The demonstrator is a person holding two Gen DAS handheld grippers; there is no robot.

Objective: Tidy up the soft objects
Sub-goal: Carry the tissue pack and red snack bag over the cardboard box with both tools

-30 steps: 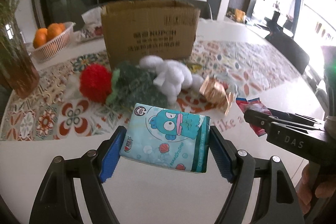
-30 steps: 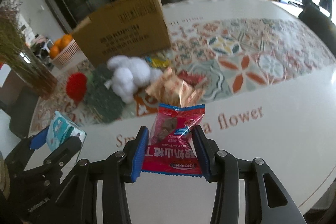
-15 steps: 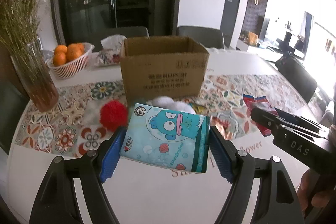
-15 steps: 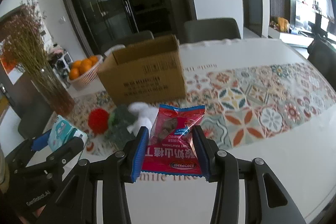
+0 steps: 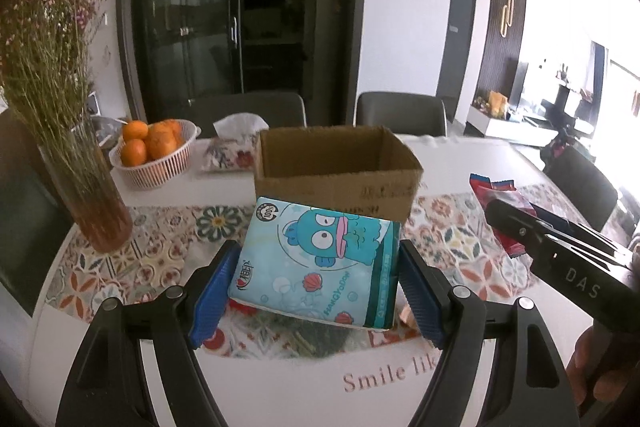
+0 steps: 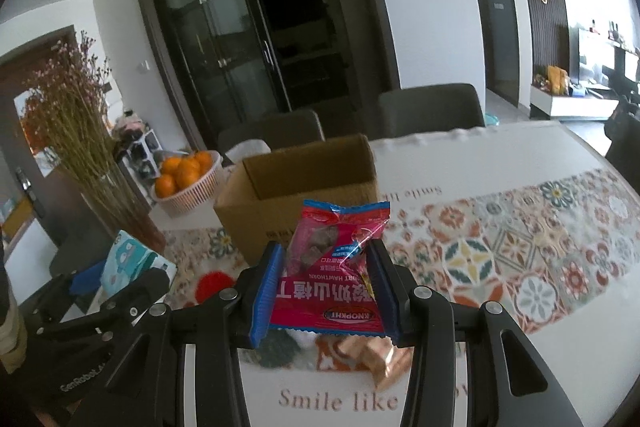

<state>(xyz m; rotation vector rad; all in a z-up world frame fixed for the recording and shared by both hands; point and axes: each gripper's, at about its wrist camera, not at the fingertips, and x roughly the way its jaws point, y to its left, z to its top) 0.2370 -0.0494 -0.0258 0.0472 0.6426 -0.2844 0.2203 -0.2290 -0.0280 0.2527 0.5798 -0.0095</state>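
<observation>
Left gripper (image 5: 316,291): blue fingers (image 5: 214,297) pinching a teal cartoon-print tissue pack (image 5: 320,263) by its two sides, held up off the surface at lower centre of the left view.
Right gripper (image 6: 325,291): fingers pinching a red hawthorn snack packet (image 6: 334,267), lifted clear, at lower centre of the right view.
Cardboard box (image 5: 336,175): open-topped, standing on the patterned runner at mid-frame, just beyond both held items; what shows of its inside looks empty, though the bottom is hidden.
Still on the surface (image 6: 500,155): a red pompom (image 6: 212,285), a dark green plush (image 6: 280,345) and a copper foil packet (image 6: 380,355), all low in the right view beneath the gripper; a white scrap beside the plush is too hidden to name.
Bystanders: basket of oranges (image 5: 154,153) and vase of dried flowers (image 5: 72,131) at left.
Progress: early, as a judgement. Two items are picked up but not yet put in the box; several more remain.
</observation>
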